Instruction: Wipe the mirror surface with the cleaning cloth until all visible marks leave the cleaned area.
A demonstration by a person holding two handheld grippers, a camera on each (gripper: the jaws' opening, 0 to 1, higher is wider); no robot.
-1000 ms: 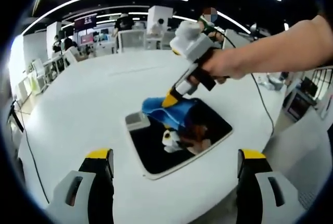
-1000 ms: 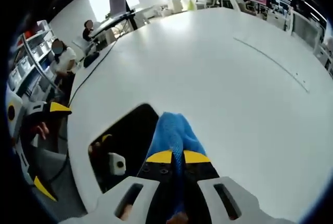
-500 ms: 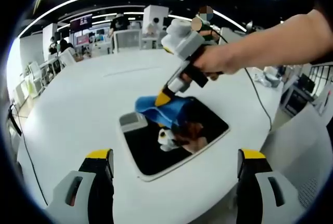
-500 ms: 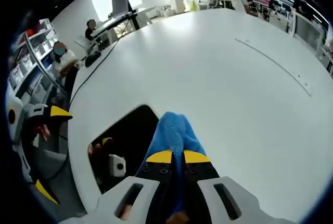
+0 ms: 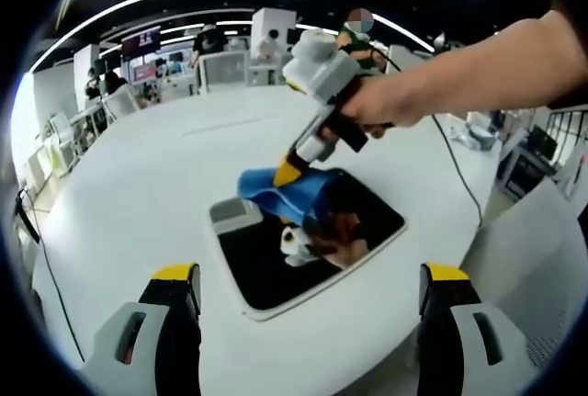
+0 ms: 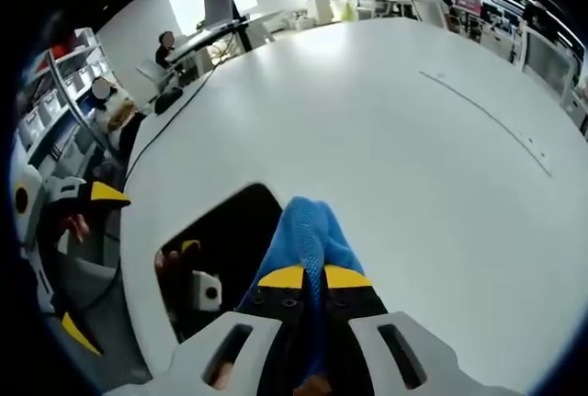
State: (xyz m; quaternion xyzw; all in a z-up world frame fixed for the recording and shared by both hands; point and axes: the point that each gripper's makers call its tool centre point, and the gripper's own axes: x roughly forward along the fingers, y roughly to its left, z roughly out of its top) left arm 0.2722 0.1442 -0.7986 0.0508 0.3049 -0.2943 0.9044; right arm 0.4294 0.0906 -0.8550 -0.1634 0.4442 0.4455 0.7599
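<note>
**Cloth holds near the mirror's far corner, little change in half a second**

Hardly anything has shifted since the earlier frames: a second ago the cloth sat a touch nearer the mirror's middle, and it now rests at the far corner, where it was half a second back.

Largest in both views is the white round tabletop (image 5: 138, 185), which carries the work. On it lies the mirror (image 5: 276, 272), a dark rounded square with a pale rim, reflecting a hand and a small white box. In the right gripper view the mirror (image 6: 225, 235) sits left of the jaws.

A person's bare forearm (image 5: 496, 70) reaches in from the right, gripping the right claw (image 5: 287, 174) by its handle. That claw is clenched on the blue cleaning cloth (image 5: 289, 194), pressing it down onto the mirror's far part. In the right gripper view the cleaning cloth (image 6: 308, 235) spills forward from between the closed yellow-tipped jaws of the right claw (image 6: 305, 277), draped across the mirror's edge and onto the tabletop.

The left claw (image 5: 308, 281) hovers above the near tabletop, released, its two jaws spread wide apart and gripping nothing.
</note>
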